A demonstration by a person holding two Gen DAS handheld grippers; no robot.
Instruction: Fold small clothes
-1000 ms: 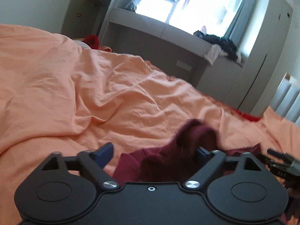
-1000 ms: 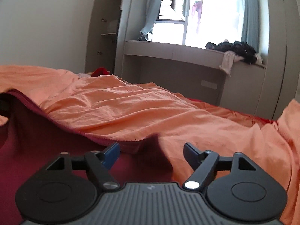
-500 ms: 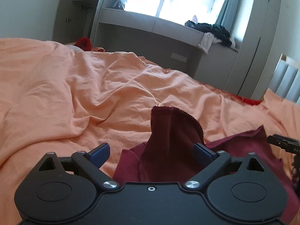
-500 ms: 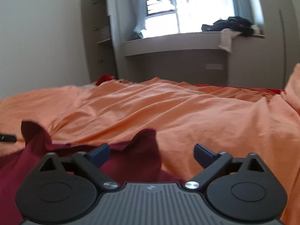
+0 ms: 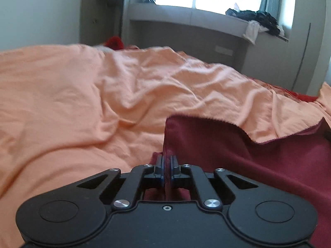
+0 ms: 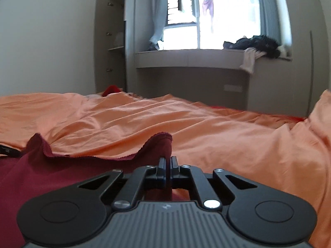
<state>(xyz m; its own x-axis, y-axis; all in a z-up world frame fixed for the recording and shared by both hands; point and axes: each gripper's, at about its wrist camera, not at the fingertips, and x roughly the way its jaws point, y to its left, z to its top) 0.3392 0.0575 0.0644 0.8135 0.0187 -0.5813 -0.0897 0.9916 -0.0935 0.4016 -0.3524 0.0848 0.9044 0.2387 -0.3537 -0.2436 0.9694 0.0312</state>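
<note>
Stage: early — no fold made | left hand-held gripper (image 5: 167,170) and right hand-held gripper (image 6: 168,170) have just closed, each pinching a corner of the maroon garment (image 5: 238,155) | garment on the orange bedspread (image 5: 82,95) — folding all left

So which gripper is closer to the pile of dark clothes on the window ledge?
Neither is clearly nearer. The left gripper and right gripper are both shut on the maroon garment, far across the bed from the dark clothes.

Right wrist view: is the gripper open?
No, the right gripper is shut on a raised fold of the maroon garment.
</note>
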